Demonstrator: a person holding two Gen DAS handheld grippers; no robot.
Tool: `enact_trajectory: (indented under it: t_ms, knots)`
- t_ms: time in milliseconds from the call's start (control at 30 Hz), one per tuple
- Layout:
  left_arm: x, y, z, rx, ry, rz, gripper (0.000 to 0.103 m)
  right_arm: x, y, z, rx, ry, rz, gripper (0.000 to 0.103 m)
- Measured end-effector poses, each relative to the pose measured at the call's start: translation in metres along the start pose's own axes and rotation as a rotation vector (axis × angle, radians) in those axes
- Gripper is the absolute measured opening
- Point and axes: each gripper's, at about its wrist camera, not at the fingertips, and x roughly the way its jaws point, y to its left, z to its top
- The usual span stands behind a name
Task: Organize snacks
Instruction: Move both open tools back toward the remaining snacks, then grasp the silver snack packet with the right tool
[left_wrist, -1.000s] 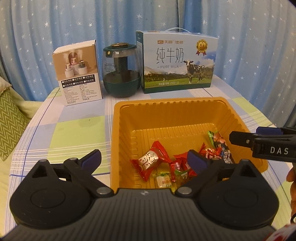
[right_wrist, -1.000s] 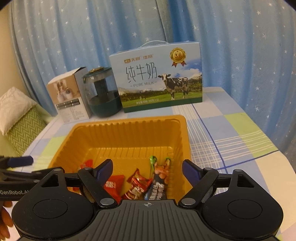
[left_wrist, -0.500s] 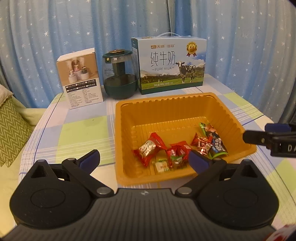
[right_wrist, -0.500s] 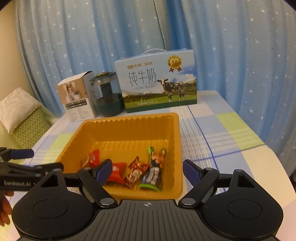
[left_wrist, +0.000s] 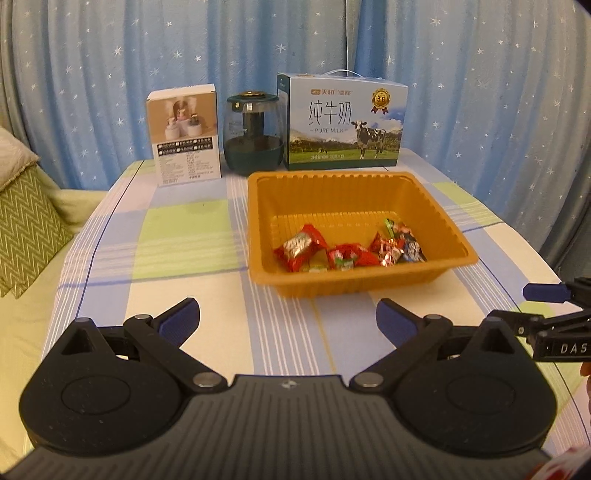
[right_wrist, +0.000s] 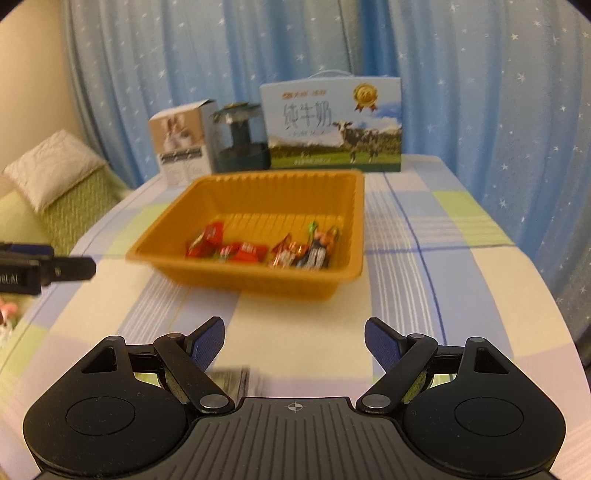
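The left gripper (left_wrist: 288, 317) is holding its blue fingers (left_wrist: 181, 319) wide apart, with nothing between them. The right gripper (right_wrist: 294, 338) is also standing wide open and empty. Both are hanging over the checked tablecloth (left_wrist: 184, 229). The orange tray (left_wrist: 354, 284) is sitting just past the fingertips, and the wrapped snacks (left_wrist: 347, 249) are lying inside it, along its near side.

Left gripper (left_wrist: 288, 317) and right gripper (right_wrist: 293, 341) draw back from the orange tray (left_wrist: 448, 221) | jaws now over bare table (left_wrist: 184, 236) | snacks (left_wrist: 351, 251) farther off
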Motion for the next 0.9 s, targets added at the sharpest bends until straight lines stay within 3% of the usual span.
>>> enact_trajectory:
  t_ms: [433,667,900]
  knots:
    - [-0.02,0.002,-0.068,0.08,0.077,-0.042,0.101,0.004,0.02,-0.05,-0.262,0.099,0.073,0.083]
    - [-0.012,0.01,-0.069,0.056,0.092,-0.039,0.101,0.037,0.045,-0.06,-0.511,0.141,0.086,0.083]
    - [0.0,0.007,-0.067,0.044,0.108,-0.051,0.101,0.072,0.042,-0.051,-0.522,0.144,0.112,0.083]
